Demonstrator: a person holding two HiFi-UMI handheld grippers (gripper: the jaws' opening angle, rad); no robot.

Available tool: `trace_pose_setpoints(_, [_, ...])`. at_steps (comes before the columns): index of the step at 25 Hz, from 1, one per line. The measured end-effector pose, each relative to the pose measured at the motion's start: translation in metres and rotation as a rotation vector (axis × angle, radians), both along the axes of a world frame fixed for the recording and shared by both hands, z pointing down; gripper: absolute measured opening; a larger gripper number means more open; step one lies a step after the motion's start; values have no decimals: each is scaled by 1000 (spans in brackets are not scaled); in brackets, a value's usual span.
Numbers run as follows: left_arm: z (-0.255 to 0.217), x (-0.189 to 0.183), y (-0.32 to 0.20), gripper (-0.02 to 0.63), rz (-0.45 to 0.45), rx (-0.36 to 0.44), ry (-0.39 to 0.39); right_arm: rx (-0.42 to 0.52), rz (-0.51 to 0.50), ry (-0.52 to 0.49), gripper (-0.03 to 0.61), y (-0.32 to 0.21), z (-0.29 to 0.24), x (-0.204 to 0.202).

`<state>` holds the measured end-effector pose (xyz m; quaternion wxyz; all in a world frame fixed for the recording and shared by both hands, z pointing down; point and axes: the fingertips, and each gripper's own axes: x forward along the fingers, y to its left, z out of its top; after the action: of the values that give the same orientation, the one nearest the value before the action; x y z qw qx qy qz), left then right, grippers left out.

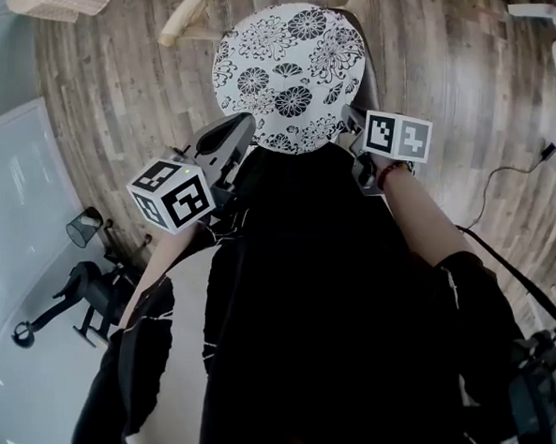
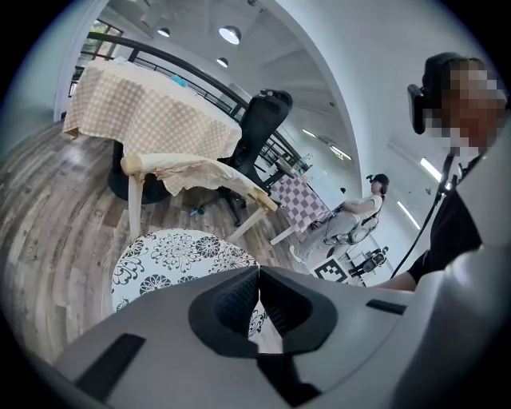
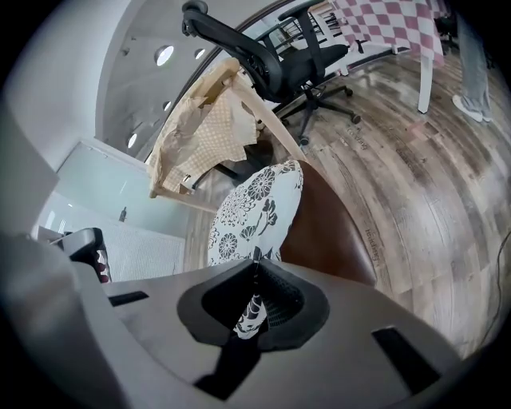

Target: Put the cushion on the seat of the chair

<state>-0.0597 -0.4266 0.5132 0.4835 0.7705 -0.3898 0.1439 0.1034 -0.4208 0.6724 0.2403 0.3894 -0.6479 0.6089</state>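
Observation:
A round cushion [image 1: 287, 71], white with black flowers, hangs over the wood floor, and both grippers hold its near edge. My left gripper [image 1: 248, 132] is shut on the left part of that edge, my right gripper [image 1: 349, 129] on the right part. In the left gripper view the cushion [image 2: 172, 256] spreads out ahead of the shut gripper [image 2: 259, 273]. Beyond it stands the pale wooden chair [image 2: 192, 172] draped with beige cloth. In the right gripper view the cushion [image 3: 255, 204] stands edge-on with a brown underside, its fabric pinched in the gripper [image 3: 255, 270]. The chair [image 3: 211, 128] stands behind it.
A black office chair [image 2: 259, 132] stands behind the wooden chair [image 1: 192, 14], beside a table under beige checked cloth [image 2: 144, 112]. Farther right are a red-checked table [image 3: 391, 24] and a seated person [image 2: 359, 216]. A cable [image 1: 506, 174] lies on the floor; a white panel [image 1: 13, 247] is at left.

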Motion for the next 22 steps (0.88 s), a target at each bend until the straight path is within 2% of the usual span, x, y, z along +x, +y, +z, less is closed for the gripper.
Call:
trace_pose_setpoints(7, [8, 3, -3, 15, -3, -27, -4, -29, 11, 8, 26, -5, 10, 10])
trace_pose_setpoints(16, [19, 6, -1, 15, 7, -51, -8, -68, 94, 38, 26, 3, 29, 26])
trace_pose_setpoints(22, [27, 13, 1, 15, 14, -69, -1, -81, 78, 30, 26, 6, 35, 30])
